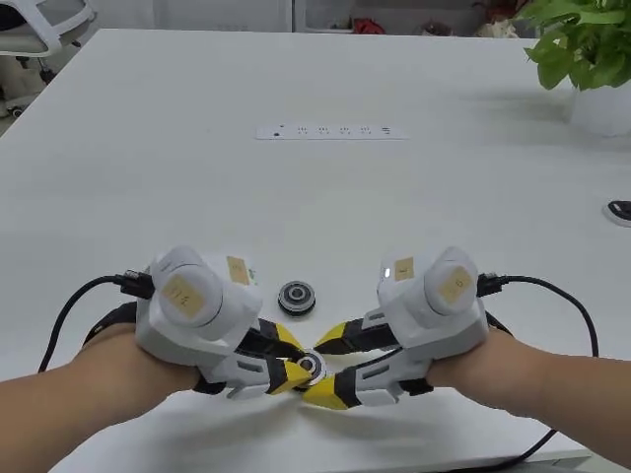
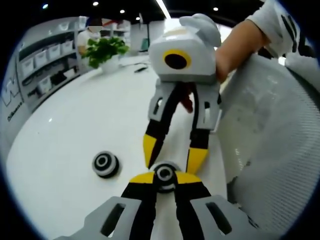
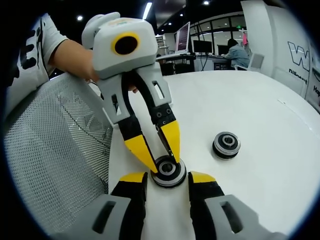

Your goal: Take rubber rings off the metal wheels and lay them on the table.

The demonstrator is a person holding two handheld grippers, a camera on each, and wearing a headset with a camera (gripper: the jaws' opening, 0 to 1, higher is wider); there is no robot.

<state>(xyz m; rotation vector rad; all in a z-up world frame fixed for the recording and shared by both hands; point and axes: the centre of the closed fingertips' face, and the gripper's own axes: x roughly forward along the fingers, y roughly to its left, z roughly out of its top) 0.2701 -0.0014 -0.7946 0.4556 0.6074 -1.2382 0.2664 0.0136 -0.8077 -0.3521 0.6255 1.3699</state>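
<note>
- The left gripper (image 1: 295, 362) was clamped on a metal wheel (image 1: 312, 367) at the near edge of the table (image 1: 197, 148).
- The right gripper (image 1: 325, 367) was spread, with its jaws flanking the same wheel.
- A second wheel (image 1: 296, 297) lay just beyond, apart from the first.
</note>
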